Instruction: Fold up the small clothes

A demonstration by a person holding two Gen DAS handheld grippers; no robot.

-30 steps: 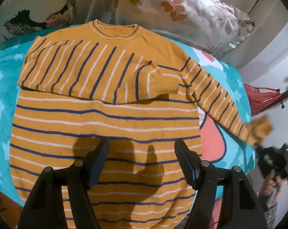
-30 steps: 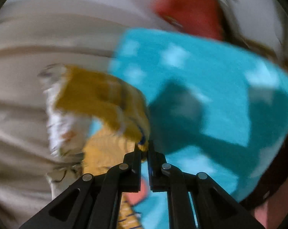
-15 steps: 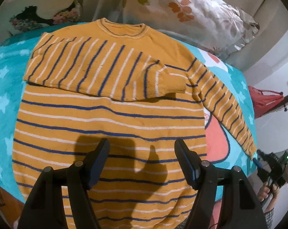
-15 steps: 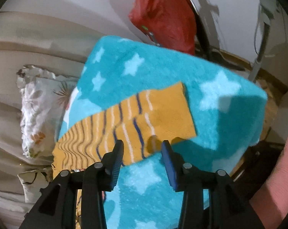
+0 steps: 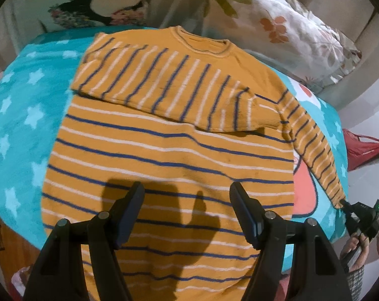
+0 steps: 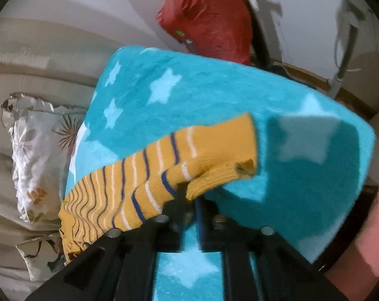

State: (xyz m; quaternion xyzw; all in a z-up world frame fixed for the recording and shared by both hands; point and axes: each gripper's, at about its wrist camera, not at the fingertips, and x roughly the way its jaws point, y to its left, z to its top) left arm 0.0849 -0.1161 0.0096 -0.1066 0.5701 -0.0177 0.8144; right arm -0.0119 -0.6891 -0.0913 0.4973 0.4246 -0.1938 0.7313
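Left wrist view shows the sweater (image 5: 169,165) flat on the bed (image 5: 16,115), one sleeve (image 5: 164,87) folded across, left claw (image 5: 186,215) open above; the right claw (image 6: 189,198) has just been closing, now pinching the 3 o'clock cuff (image 6: 214,173), body unfolded.

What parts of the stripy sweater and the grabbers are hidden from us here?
- Sweater hem: left wrist view, cut off by the bottom edge and covered by the left gripper.
- Right gripper tips: right wrist view, blurred, buried under the bunched sleeve cuff.
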